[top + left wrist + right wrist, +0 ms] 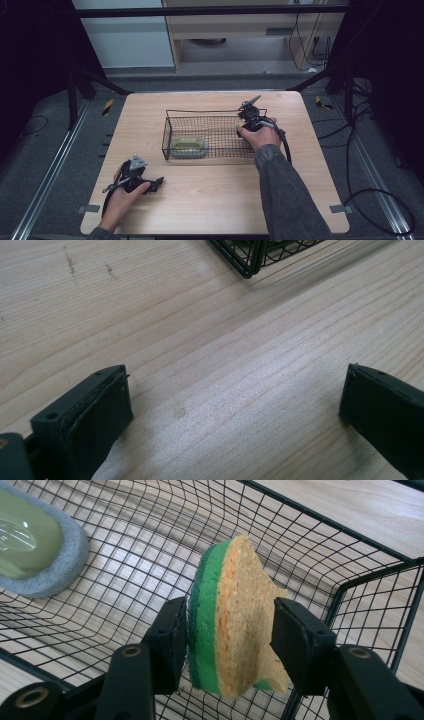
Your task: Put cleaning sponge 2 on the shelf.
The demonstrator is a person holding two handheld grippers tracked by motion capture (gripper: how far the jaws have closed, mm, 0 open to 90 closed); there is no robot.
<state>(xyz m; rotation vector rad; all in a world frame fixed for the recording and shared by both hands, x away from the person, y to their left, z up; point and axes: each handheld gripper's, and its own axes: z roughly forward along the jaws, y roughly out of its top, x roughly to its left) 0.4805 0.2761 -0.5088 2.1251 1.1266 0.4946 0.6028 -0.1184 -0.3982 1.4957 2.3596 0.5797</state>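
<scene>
Right gripper (227, 630): fingers slack around green-and-tan round sponge (230, 620), inside black wire basket (350, 585).
Left gripper (235, 410): fingers wide apart, over bare wooden counter (210, 365).

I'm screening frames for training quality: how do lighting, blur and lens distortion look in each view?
High view: dim, dark at the edges, soft, with the table the brightest area. Left gripper view: evenly lit wood grain, basket corner slightly blurred. Right gripper view: sponge sharp and well lit; the basket wires bow from wide-angle distortion; glare on the green pad.
</scene>
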